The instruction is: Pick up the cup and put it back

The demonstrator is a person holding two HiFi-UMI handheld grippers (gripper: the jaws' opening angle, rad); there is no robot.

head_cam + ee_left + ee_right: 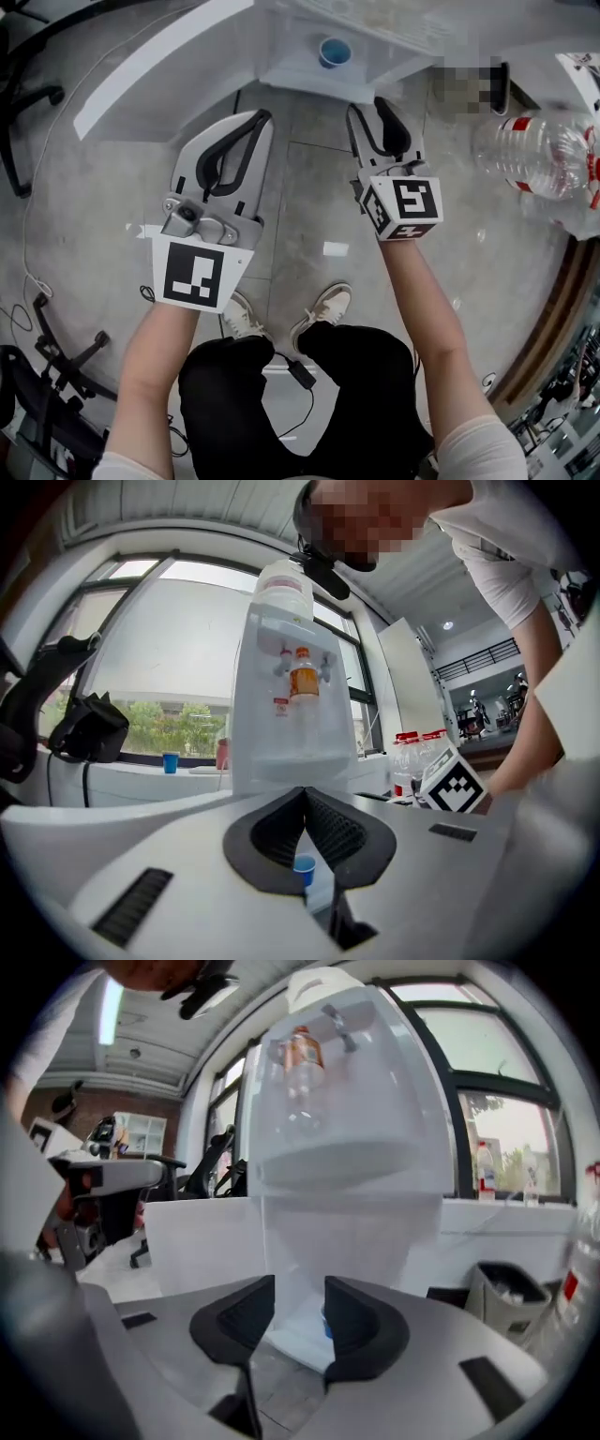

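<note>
Open floor (309,187) ahead to cup (334,52) on dispenser tray (286,73), water bottles (534,155) crowding right

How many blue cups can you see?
2. One cup sits on the dispenser tray; the other cup stands on the window ledge in the left gripper view. More may be hidden.

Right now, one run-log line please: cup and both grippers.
cup: on dispenser tray, untouched | left gripper: shut, empty | right gripper: open, empty, short of cup

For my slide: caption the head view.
Left gripper shut, right gripper open, both facing the blue cup on the dispenser tray.
</note>
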